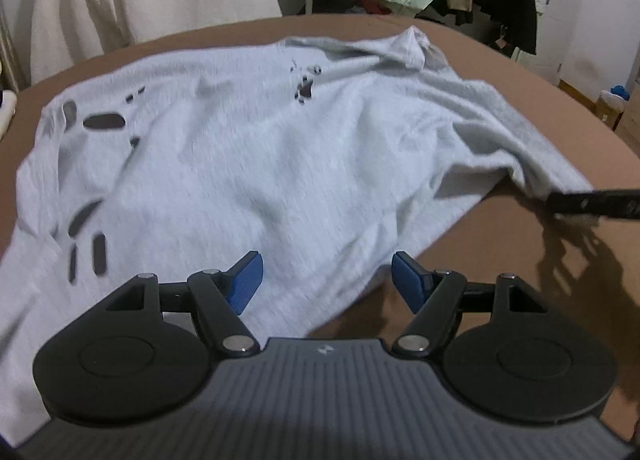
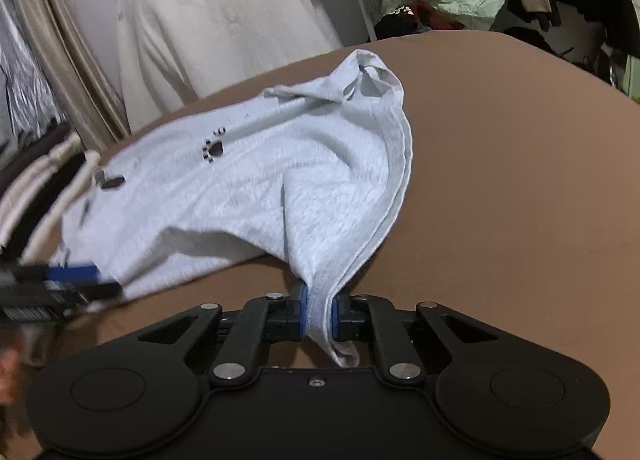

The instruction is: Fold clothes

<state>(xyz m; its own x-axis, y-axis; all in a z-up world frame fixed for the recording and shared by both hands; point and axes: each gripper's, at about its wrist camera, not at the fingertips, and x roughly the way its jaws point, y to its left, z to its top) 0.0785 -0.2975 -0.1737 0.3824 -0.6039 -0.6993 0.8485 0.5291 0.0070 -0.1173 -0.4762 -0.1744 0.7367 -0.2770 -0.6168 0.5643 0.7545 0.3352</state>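
Where right tool [image 2: 320,314] clamps, grey shirt [image 2: 248,188] trails away — hem pinched.

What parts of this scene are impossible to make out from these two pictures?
- Left wrist view: the grey garment runs off the left edge, and the left tongs cover its near hem.
- Left wrist view: the right tongs are cut off by the right edge, so their grip is hidden here.
- Right wrist view: the left tongs are blurred.
- Both views: whether the garment's dark marks are holes or print is unclear.

left gripper [image 1: 327,280] hovers, jaws apart, over grey shirt [image 1: 248,164] on brown table [image 1: 520,260].
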